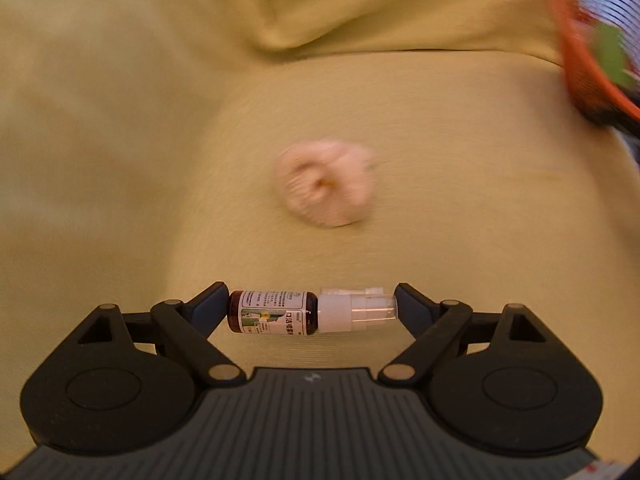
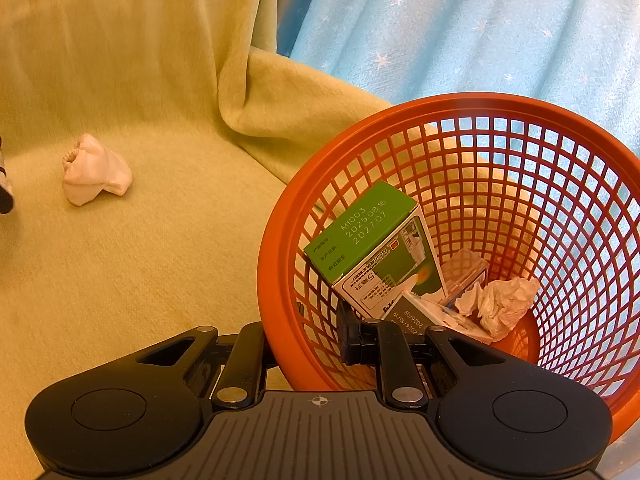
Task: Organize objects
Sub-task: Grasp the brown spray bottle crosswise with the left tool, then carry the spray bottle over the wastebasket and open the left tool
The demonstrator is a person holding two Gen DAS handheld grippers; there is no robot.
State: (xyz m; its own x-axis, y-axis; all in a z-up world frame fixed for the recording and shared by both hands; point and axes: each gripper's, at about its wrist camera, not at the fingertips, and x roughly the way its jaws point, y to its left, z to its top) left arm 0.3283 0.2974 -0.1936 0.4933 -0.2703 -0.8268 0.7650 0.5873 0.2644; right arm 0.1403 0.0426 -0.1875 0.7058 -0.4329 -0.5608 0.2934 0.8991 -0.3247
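Note:
In the left wrist view, my left gripper [image 1: 312, 312] is shut on a small brown spray bottle [image 1: 276, 312] with a white nozzle and clear cap. It is gripped end to end and lies sideways above the blanket. Beyond it, a crumpled pink tissue [image 1: 326, 182] lies on the blanket, also seen at the left of the right wrist view [image 2: 96, 170]. My right gripper [image 2: 304, 344] is shut on the near rim of an orange mesh basket [image 2: 400, 120], one finger outside and one inside. The tilted basket holds a green and white box [image 2: 376, 248], a grey box [image 2: 424, 316] and a white crumpled tissue [image 2: 500, 304].
A yellow-green blanket [image 2: 160, 240] covers the seat and rises in a thick fold [image 2: 248, 92] behind. Pale blue starred fabric [image 2: 480, 32] hangs at the back right. The basket shows blurred at the top right of the left wrist view [image 1: 580, 60].

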